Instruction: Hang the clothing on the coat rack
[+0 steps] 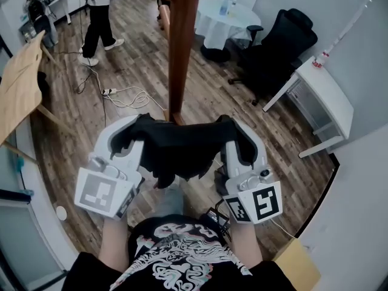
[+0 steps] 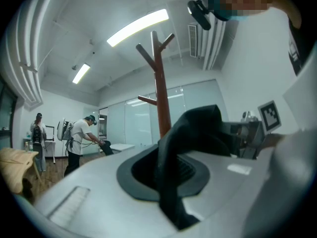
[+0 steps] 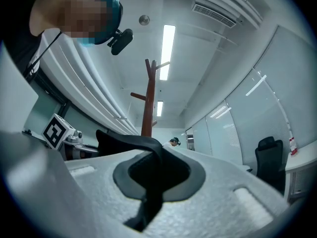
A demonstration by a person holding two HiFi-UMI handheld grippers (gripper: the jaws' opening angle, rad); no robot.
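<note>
A black garment (image 1: 179,147) hangs stretched between my two grippers, just in front of the foot of the brown wooden coat rack (image 1: 182,47). My left gripper (image 1: 130,133) is shut on the garment's left end, and my right gripper (image 1: 235,133) is shut on its right end. In the left gripper view the black cloth (image 2: 171,172) is pinched in the jaws, with the coat rack (image 2: 159,98) and its branches rising beyond. The right gripper view shows the cloth (image 3: 148,182) clamped the same way, below the coat rack (image 3: 147,103).
A black office chair (image 1: 276,50) and a white desk (image 1: 321,93) stand at the right. A round table with a white cloth (image 1: 221,17) is behind the rack. A person (image 1: 97,23) stands at the back left near floor cables (image 1: 121,96). A wooden board (image 1: 21,83) leans at the left.
</note>
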